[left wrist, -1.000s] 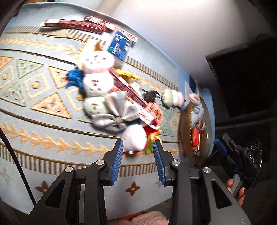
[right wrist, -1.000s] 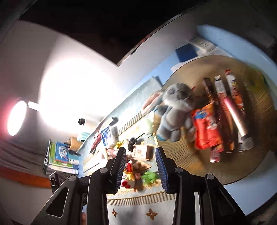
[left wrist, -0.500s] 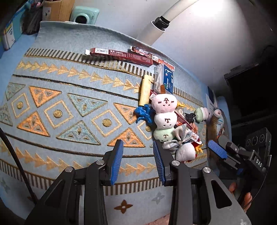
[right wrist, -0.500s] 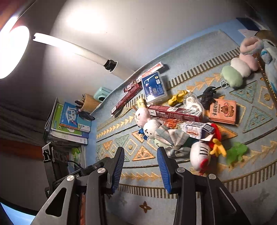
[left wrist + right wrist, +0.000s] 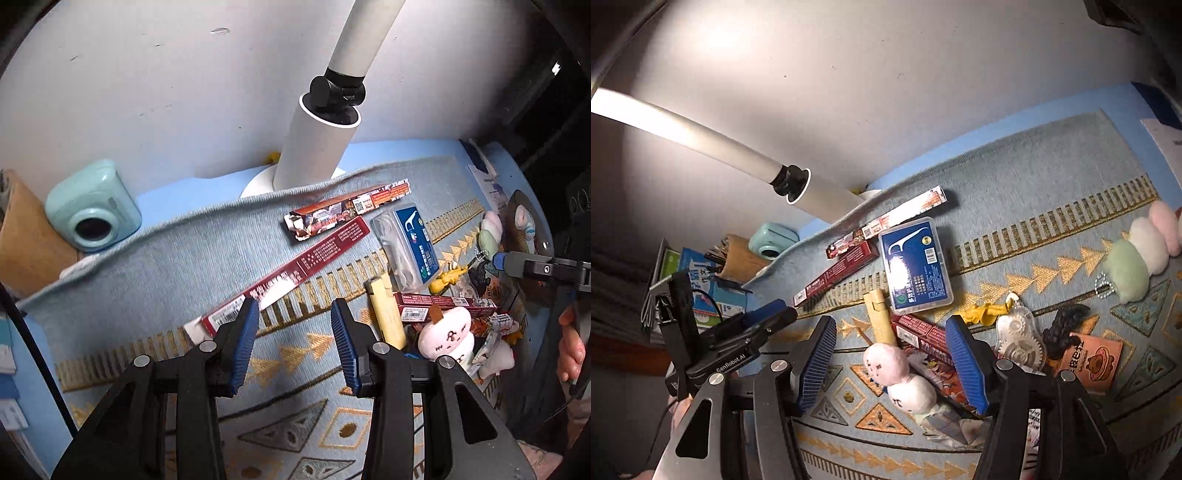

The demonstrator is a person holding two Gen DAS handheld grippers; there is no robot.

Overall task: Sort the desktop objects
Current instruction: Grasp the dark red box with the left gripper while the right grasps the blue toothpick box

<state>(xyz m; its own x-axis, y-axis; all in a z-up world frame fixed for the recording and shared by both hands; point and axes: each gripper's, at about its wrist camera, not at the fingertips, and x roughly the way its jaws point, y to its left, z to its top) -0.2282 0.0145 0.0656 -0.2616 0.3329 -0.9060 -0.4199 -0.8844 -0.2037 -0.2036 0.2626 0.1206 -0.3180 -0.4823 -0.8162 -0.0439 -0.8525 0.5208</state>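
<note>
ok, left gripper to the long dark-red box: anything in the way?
Nothing visible. The left gripper is open and empty, its fingers just opened wider. The long dark-red box lies flat on the mat, its near end at the left fingertip. The yellow tube sits off to the right.

Light-blue desk (image 5: 177,192) covered by a woven blue mat with gold geometric bands (image 5: 177,280). On the mat — long dark-red cardboard box (image 5: 295,273), clear plastic floss-pick case with blue label (image 5: 916,266), three-ball plush skewer (image 5: 1137,254).

Home desk, patterned mat (image 5: 147,280), desk lamp (image 5: 325,122), stacked books (image 5: 683,273), pen holder (image 5: 738,258)
</note>
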